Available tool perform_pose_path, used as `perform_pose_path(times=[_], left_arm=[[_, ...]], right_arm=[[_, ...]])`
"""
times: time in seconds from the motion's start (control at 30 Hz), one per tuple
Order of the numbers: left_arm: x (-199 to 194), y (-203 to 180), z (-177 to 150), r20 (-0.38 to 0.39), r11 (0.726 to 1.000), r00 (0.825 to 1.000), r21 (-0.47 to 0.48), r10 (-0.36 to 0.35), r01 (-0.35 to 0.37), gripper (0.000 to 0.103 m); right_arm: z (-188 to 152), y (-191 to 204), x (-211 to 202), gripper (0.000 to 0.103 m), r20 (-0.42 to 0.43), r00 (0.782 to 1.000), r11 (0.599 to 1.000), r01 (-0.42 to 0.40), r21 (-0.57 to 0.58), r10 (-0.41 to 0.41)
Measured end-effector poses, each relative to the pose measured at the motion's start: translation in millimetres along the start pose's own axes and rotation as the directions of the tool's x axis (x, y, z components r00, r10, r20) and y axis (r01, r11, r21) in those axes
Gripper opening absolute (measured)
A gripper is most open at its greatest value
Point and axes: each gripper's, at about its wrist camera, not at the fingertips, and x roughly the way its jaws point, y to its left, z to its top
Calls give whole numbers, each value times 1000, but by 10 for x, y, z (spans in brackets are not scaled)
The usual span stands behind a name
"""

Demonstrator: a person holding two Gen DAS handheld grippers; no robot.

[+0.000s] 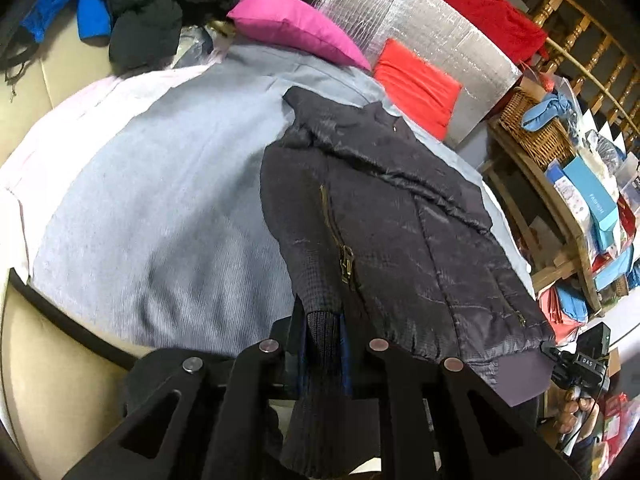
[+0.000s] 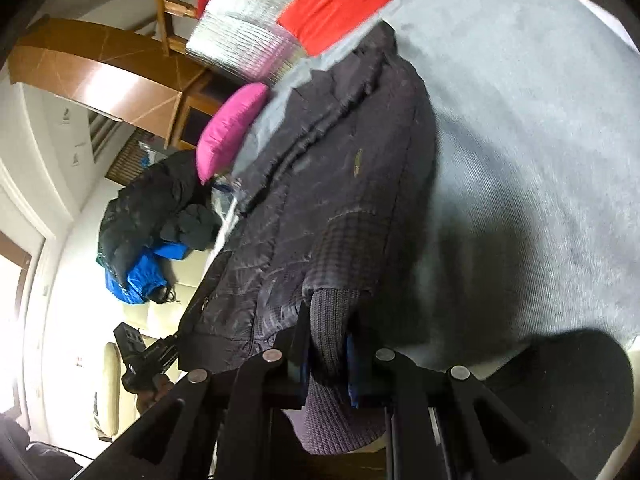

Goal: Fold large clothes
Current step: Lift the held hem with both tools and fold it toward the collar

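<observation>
— Over the blue-grey blanket (image 1: pixel 140 208) lies the dark quilted jacket (image 1: pixel 400 220), body flat, collar toward the pink cushion (image 1: pixel 296 28). See what's being held?

— Both ribbed cuffs. The left gripper (image 1: pixel 324 344) is pinching one ribbed cuff (image 1: pixel 320 332); the right gripper (image 2: pixel 326 356) is nipped tight on the other cuff (image 2: pixel 328 320).

— I'd guess the sleeves get laid across the chest. Best to carry both at one height, keep them taut, and set them down square so nothing bunches near the zip (image 1: pixel 346 260).

— Room enough?

— Plenty of blanket beside it. Clutter elsewhere, though: an orange cushion (image 1: pixel 416 84) against silver foil, a wicker basket (image 1: pixel 532 128), other coats (image 2: pixel 160 208) heaped farther off.
</observation>
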Motion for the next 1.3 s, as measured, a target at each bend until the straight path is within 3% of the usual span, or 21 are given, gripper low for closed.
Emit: perform_pose_path(times=[0.13,0.6,0.9,1.13,1.3], left_arm=[[22,38,17,-6,1000,1000,-21,-16,15,14],[-162,-63,401,110,992,987,-40,-116,121,14],[-140,-107,497,141,990,983,-53,-120,129,14],[-89,-75,478,119,995,990,-56,-81,88,14],[59,-155,462,62,998,997,-50,43,-40,14]], right_arm=[[33,18,17,15,-2,1000,1000,-8,3,8],[341,248,-116,15,81,991,994,-104,-27,106],[478,330,-107,15,123,981,989,-146,-35,149],[458,306,-124,15,124,980,988,-154,-30,156],[459,282,-52,15,115,980,986,-161,-35,164]])
